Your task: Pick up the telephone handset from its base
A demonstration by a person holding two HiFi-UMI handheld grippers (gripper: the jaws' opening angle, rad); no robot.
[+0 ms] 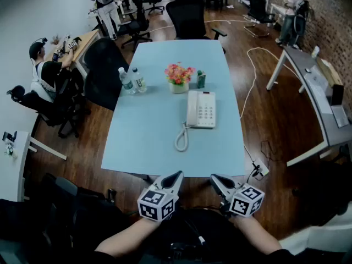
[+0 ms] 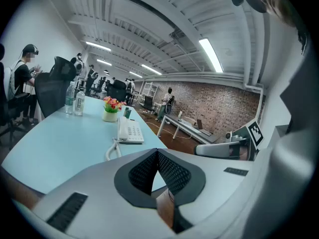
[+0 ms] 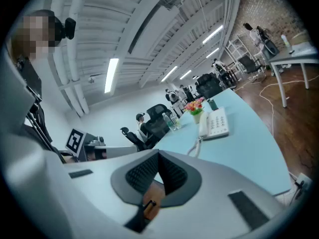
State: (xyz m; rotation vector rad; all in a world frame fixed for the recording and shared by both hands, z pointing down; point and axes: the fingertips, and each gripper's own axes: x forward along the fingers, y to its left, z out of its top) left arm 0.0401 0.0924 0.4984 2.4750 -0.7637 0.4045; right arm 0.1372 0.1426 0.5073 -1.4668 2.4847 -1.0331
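Handset [image 1: 192,108]: on the left side of its base [image 1: 206,110], mid-surface [image 1: 148,128].
Around: flowers [image 1: 179,76] just beyond, bottles [image 1: 132,81] far left, coiled cord [image 1: 182,138] nearside.
Left gripper [image 1: 176,176], right gripper [image 1: 215,178]: short of the near edge, fingers together, empty.

We are seeing a pale blue table [image 1: 143,142], a white telephone [image 1: 201,109] with a white coiled cord [image 1: 182,138], pink and orange flowers [image 1: 179,73], and a dark brown wooden floor [image 1: 275,114]. We are also seeing black-and-white square markers on the left gripper [image 1: 176,176] and right gripper [image 1: 215,179].
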